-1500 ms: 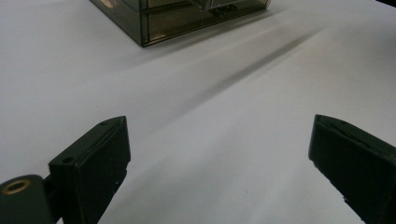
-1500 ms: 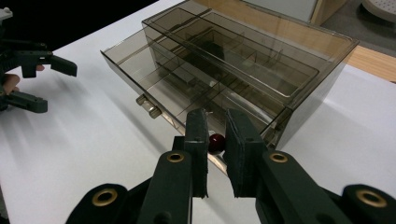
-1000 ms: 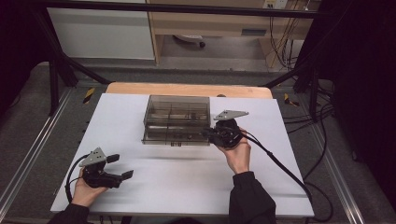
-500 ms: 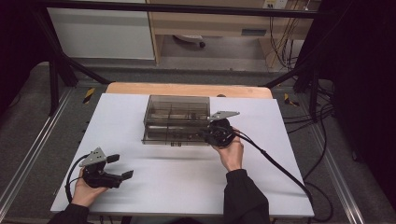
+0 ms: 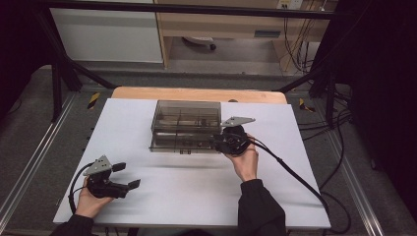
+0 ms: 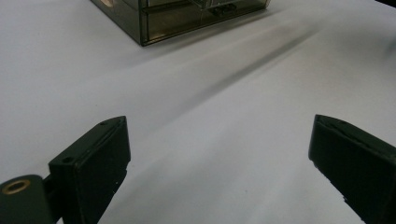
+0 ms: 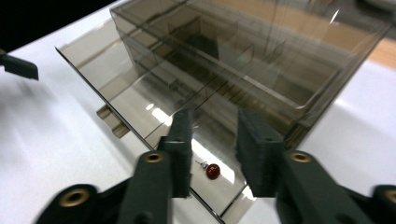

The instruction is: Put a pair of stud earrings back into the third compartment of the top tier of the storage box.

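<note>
One smoked-plastic organiser box point(image 5: 186, 126) is standing on the white desk point(image 5: 196, 196), towards its far edge, with its long axis running across the desk from the person's left to right. The right gripper point(image 5: 220, 141) is working at the box's near right corner; in the right gripper view the bottom drawer point(image 7: 154, 116) is standing pulled out towards the camera, and one small red bead or stud point(image 7: 213, 171) is lying on the drawer floor. That bead is sitting just below and between the two black jaws, slightly towards the right-hand one. The right jaws have just been opening and are now standing part-way apart, released, with nothing pressed between them; the drawer is lying beneath them, not gripped. The left gripper point(image 5: 124, 177) is resting near the desk's near left corner, well apart from the box, its jaws spread wide and empty, as the left gripper view confirms, with the box's corner point(image 6: 154, 23) far ahead of them. The right hand point(image 5: 246, 160) is plainly the nearer to the box and the drawer. In my judgement the coming move turns on the bead lying below the right jaws. Count: one box, one open drawer, one red bead, two grippers.
</note>
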A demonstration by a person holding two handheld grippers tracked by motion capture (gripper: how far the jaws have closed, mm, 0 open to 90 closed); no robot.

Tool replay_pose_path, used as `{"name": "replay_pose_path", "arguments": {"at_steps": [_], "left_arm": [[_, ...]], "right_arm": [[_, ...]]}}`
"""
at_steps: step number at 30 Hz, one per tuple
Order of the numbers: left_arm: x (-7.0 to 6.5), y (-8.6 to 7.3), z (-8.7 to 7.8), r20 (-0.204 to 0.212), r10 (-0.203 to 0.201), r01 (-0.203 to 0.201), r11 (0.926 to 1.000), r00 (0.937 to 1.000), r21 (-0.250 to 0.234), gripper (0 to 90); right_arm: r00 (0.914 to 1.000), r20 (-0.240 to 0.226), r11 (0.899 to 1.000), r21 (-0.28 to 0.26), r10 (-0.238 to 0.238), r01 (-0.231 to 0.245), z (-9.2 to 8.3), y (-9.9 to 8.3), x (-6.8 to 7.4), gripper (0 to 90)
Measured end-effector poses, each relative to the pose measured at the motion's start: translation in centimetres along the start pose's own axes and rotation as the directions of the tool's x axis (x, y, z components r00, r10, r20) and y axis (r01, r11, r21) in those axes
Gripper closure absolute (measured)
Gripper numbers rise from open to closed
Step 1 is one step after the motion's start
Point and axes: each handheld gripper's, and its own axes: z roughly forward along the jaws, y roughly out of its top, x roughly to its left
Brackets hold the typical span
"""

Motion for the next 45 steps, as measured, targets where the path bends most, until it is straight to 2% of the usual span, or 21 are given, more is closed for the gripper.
{"name": "replay_pose_path", "arguments": {"at_steps": [5,11,18,20,24,29,37,45], "left_arm": [[-0.1,0.0,0.1,0.001,0.004,-0.004,1.0,1.0,0.003,5.5],[0.0,0.0,0.0,0.0,0.0,0.0,1.0,1.0,0.002,5.5],[0.0,0.0,0.1,0.0,0.001,-0.001,1.0,1.0,0.003,5.5],[0.0,0.0,0.1,-0.001,0.0,0.0,1.0,1.0,0.002,5.5],[-0.1,0.0,0.1,0.0,0.004,-0.004,1.0,1.0,0.005,5.5],[-0.1,0.0,0.1,-0.001,0.002,-0.002,1.0,1.0,0.004,5.5],[-0.1,0.0,0.1,-0.001,0.002,-0.002,1.0,1.0,0.004,5.5],[-0.1,0.0,0.1,-0.002,0.006,-0.006,0.9999,1.0,0.009,5.5]], "right_arm": [[0.9997,0.009,0.998,-0.058,0.021,-0.02,-2.0,0.0,-0.1,43.7],[0.9981,0.028,0.994,-0.091,0.055,-0.052,-4.1,-1.1,-0.9,21.2],[0.9977,0.008,0.992,-0.107,0.067,-0.066,-5.8,-3.5,-1.9,5.5],[0.9975,-0.002,0.991,-0.115,0.071,-0.071,-6.2,-4.3,-2.2,4.5],[0.9975,0.004,0.993,-0.094,0.07,-0.07,-7.0,-5.8,-2.7,1.0],[0.9971,0.0,0.992,-0.101,0.076,-0.076,-7.8,-7.7,-3.4,0.6],[0.997,0.016,0.996,-0.056,0.076,-0.075,-8.3,-11.0,-4.7,0.5],[0.9954,0.008,0.993,-0.069,0.095,-0.094,-9.4,-14.0,-6.2,0.5]]}}
